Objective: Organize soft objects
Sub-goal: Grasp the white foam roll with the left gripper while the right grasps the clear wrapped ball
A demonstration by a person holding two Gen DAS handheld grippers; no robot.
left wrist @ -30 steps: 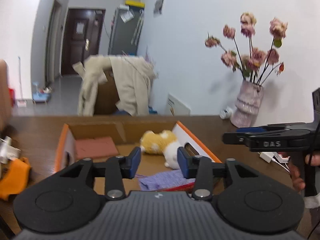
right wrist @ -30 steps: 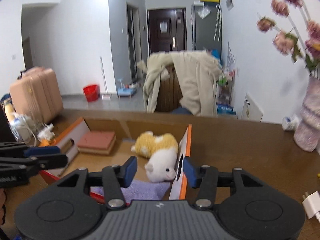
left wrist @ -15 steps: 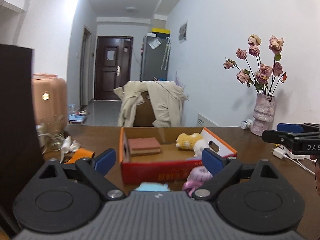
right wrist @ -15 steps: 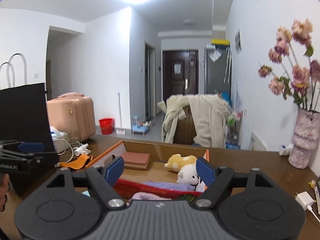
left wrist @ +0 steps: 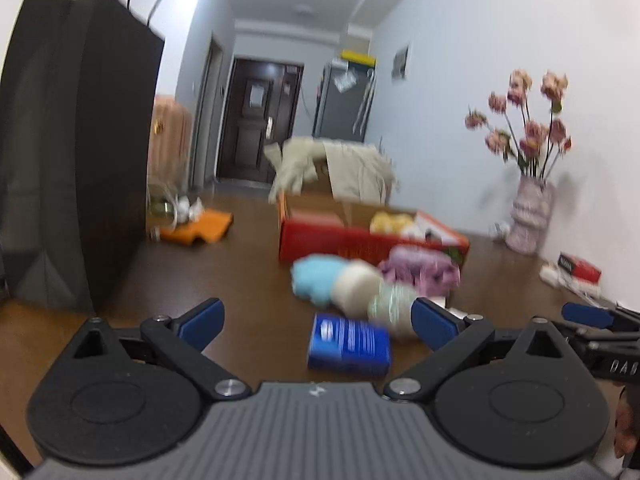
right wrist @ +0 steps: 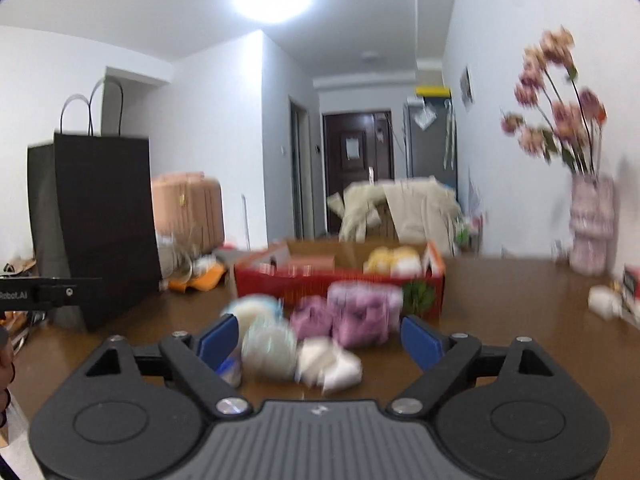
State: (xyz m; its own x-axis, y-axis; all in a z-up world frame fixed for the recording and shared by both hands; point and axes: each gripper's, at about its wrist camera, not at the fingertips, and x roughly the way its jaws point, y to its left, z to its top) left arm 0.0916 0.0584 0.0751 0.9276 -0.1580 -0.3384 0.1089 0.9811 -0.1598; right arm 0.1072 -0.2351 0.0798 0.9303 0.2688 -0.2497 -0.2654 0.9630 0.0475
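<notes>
A red cardboard box (left wrist: pixel 360 242) (right wrist: pixel 320 280) stands on the brown table with a yellow and white plush toy (left wrist: pixel 390 222) (right wrist: pixel 394 260) and a pink folded cloth (right wrist: pixel 312 260) inside. In front of it lie soft rolls: light blue (left wrist: pixel 314 278), cream (left wrist: pixel 356 286), greenish (left wrist: pixel 390 308) (right wrist: pixel 266 346), and purple bundles (left wrist: pixel 424 272) (right wrist: pixel 362 312), plus a white crumpled piece (right wrist: pixel 330 362). A blue packet (left wrist: pixel 348 346) lies nearest. My left gripper (left wrist: pixel 318 320) and right gripper (right wrist: pixel 320 338) both hover short of the pile, jaws still opening, nothing pressed between the pads.
A tall black paper bag (left wrist: pixel 76 152) (right wrist: pixel 96 224) stands at the left. An orange item (left wrist: pixel 200 226) with cables lies behind it. A pink vase of flowers (left wrist: pixel 528 216) (right wrist: pixel 590 228) and a red-black pack (left wrist: pixel 580 266) sit at the right. A chair with a beige coat (left wrist: pixel 340 168) is behind the table.
Both grippers pulled back from over the box to the near side of the table and sank a little. Their jaws widened from half closed to wide. The pile in front came into view.
</notes>
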